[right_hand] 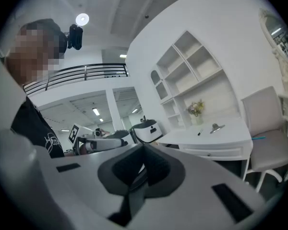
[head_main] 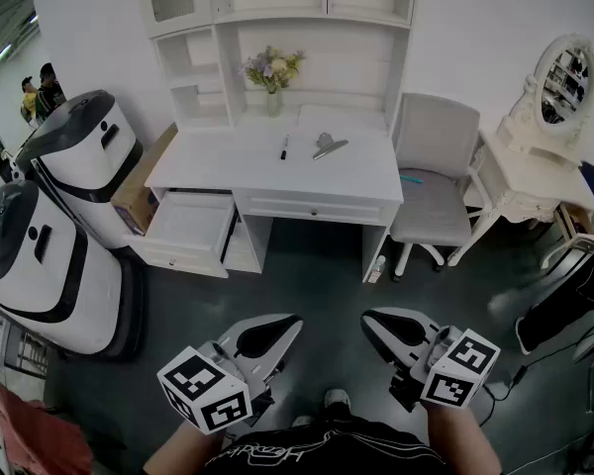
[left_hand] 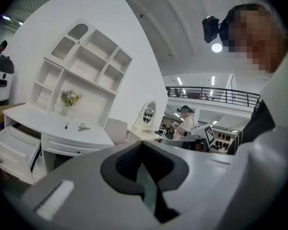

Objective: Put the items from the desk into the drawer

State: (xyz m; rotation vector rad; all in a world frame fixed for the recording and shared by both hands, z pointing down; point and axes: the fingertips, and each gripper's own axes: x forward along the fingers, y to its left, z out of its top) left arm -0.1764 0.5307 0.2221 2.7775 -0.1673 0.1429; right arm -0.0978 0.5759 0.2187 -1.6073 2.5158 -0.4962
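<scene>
Closest to me, the left gripper has its jaws pressed fully together with nothing between them, and the right gripper beside it is likewise closed and holds nothing. I carry both about level, tips angled slightly toward each other and aimed at the desk, well short of it. On its white top lies a black marker, slim, its long axis running away from me toward the back shelves. Just right of it rests a silvery clip, lying on a slant from near-left to far-right. Under the top's left side the drawer stands pulled out.
</scene>
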